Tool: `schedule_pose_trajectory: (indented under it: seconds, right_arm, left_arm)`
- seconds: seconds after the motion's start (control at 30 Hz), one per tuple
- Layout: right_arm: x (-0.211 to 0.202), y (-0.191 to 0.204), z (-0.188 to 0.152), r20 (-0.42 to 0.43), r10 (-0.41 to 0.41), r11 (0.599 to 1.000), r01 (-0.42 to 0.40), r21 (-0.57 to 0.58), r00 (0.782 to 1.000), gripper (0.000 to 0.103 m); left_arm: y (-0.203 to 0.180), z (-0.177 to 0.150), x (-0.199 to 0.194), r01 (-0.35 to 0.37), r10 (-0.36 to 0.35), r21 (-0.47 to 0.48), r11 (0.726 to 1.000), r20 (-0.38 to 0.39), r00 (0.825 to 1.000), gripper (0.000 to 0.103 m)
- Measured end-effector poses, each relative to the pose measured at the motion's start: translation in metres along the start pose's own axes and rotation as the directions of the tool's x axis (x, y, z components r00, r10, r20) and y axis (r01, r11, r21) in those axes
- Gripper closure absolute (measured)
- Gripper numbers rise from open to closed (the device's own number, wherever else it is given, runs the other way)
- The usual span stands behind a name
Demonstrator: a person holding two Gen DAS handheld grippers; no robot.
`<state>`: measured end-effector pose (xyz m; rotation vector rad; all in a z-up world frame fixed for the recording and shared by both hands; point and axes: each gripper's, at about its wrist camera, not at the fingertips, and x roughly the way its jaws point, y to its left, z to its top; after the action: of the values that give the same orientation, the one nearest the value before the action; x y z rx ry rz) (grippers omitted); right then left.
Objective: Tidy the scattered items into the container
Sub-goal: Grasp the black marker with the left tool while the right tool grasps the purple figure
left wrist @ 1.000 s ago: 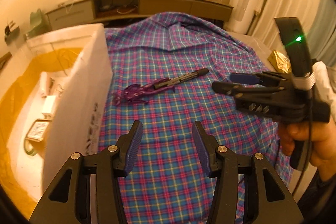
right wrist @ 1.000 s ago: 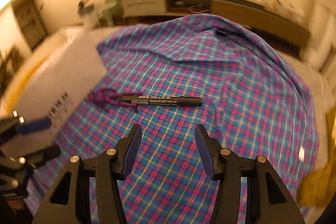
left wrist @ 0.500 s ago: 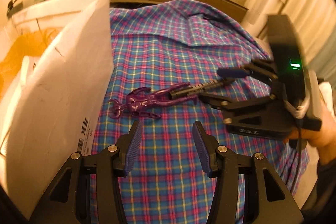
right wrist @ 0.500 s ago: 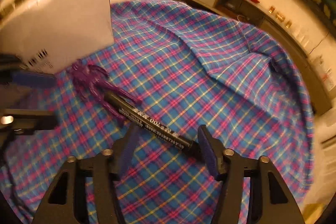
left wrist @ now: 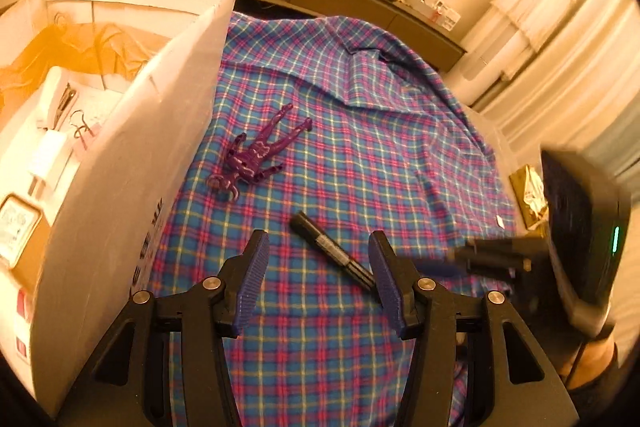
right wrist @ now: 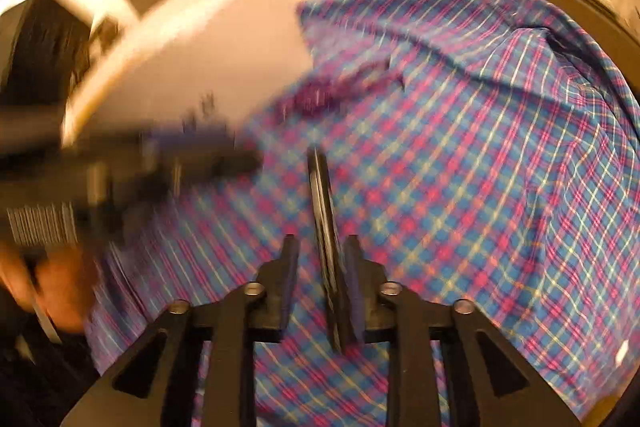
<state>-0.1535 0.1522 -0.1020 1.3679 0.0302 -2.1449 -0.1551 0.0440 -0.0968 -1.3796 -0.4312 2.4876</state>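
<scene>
Right wrist view: the right gripper (right wrist: 320, 291) pinched a black marker (right wrist: 322, 211) above the plaid cloth (right wrist: 480, 187), its jaws having just been closing on it.

The left gripper (left wrist: 318, 275) hovered spread wide and empty; a purple toy figure (left wrist: 256, 155) lay beside the white box (left wrist: 132, 155).
</scene>
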Motion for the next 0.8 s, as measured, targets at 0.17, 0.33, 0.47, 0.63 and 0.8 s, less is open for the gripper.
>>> schedule_pose_trajectory:
  seconds: [0.17,0.33,0.47,0.63,0.8]
  right_arm:
    - [0.03,-0.014,0.05,0.05,0.001,0.975,-0.012,0.22,0.999,0.055]
    - [0.08,-0.011,0.092,0.012,-0.027,0.958,0.022,0.287,1.0,0.048]
    - [0.095,0.015,0.103,-0.003,-0.157,0.975,0.155,0.161,0.988,0.051]
    - [0.08,0.02,0.097,-0.013,-0.225,0.97,0.226,0.087,0.974,0.087]
    - [0.041,0.006,0.083,0.021,-0.246,0.962,0.241,0.13,0.969,0.087]
  left_arm:
    - [0.005,-0.011,-0.01,-0.029,0.029,-0.004,1.0,-0.005,1.0,0.049]
    - [0.002,-0.021,-0.017,-0.04,0.041,0.056,0.998,-0.011,0.999,0.049]
    - [0.008,-0.02,-0.021,-0.028,0.029,0.05,0.998,-0.019,0.999,0.049]
    - [0.013,-0.018,-0.031,0.014,-0.014,0.028,1.0,-0.016,1.0,0.049]
    - [0.008,-0.02,-0.031,0.028,-0.028,0.036,0.999,-0.012,1.0,0.049]
